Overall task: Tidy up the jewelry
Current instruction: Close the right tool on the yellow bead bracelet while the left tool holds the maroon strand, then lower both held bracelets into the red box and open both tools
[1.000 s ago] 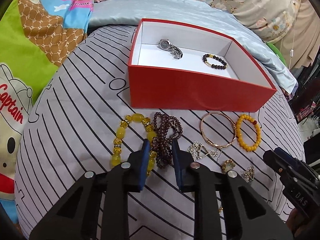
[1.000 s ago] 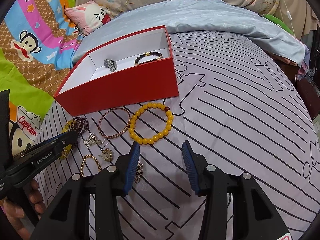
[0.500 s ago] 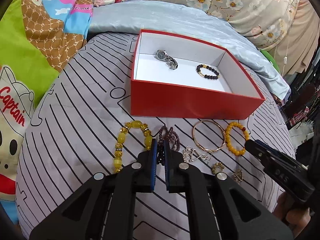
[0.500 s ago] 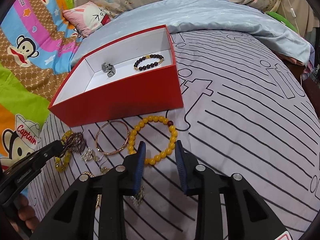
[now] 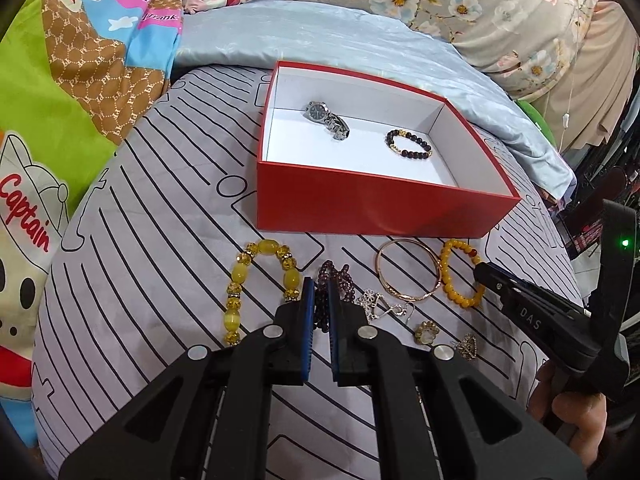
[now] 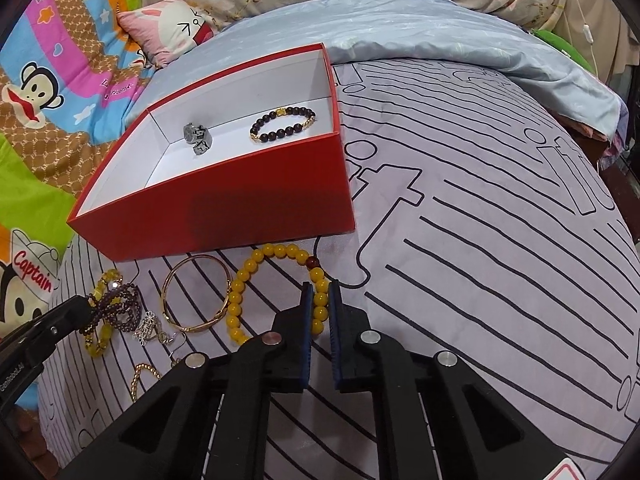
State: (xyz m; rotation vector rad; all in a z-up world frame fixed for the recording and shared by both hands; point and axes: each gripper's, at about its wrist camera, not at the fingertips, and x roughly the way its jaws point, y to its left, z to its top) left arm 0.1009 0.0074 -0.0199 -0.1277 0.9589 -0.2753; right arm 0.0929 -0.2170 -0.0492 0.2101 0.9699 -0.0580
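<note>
A red box [image 5: 360,208] with a white inside holds a silver watch [image 5: 326,118] and a dark bead bracelet [image 5: 408,146]. In front of it on the striped sheet lie loose pieces. My left gripper [image 5: 320,292] is shut on a purple bead bracelet [image 5: 334,278]. Beside it lies a yellow chunky bracelet [image 5: 260,276]. My right gripper [image 6: 320,304] is shut on an orange bead bracelet [image 6: 256,272], near the box [image 6: 224,208]. A gold bangle [image 6: 196,298] lies between the two bracelets.
A silver flower chain [image 5: 376,304], a small flower ring [image 5: 426,330] and a pendant [image 5: 468,346] lie near the grippers. A thin gold bead chain [image 6: 140,376] lies at the left. Pillows and a blue blanket [image 5: 360,40] sit behind the box.
Both grippers closed: the left on the purple bracelet, the right moved forward and left and closed on the orange bracelet.
</note>
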